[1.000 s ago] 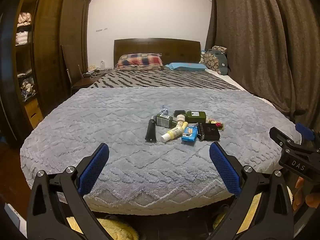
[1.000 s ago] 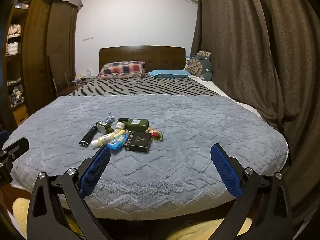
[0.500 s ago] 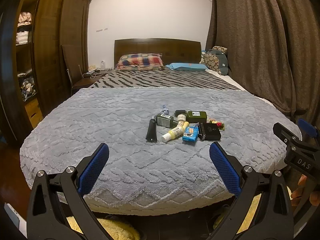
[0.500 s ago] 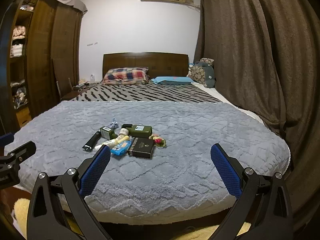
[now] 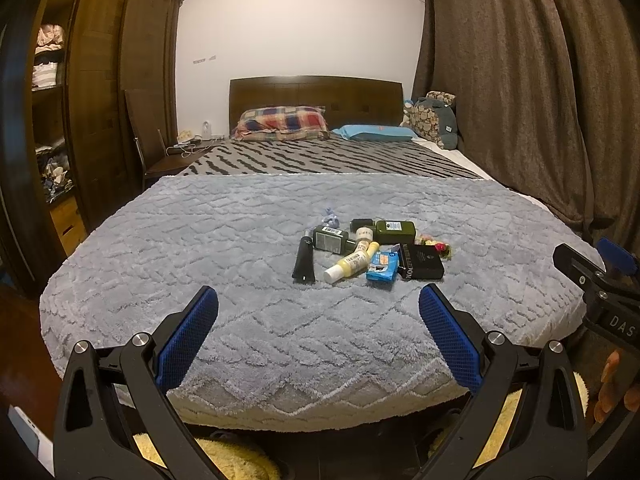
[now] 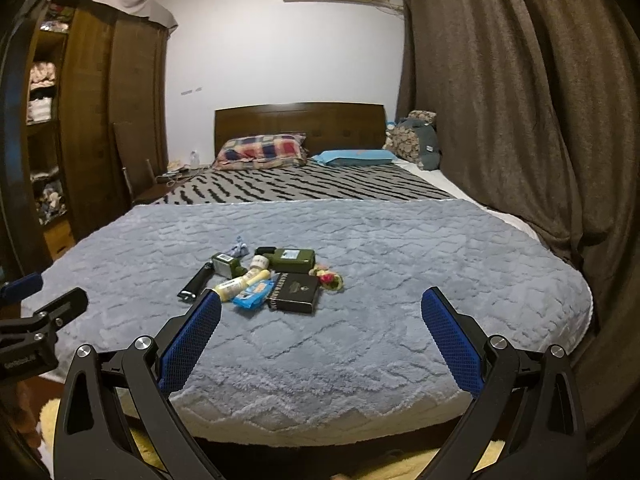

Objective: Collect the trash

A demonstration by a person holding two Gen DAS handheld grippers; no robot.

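Trash pile [image 6: 264,280] on grey blanket [image 6: 400,340]

Both grippers, left [image 5: 318,306] and right [image 6: 320,308], held level side by side, blue-padded fingers [image 5: 188,336] spread wide, gripping nothing.

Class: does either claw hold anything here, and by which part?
Nothing. The left claw and right claw are open and empty, short of the trash.

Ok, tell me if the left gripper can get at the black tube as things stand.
Probably yes: left gripper is open and the black tube lies at the pile's near left edge on the grey blanket, nothing between.
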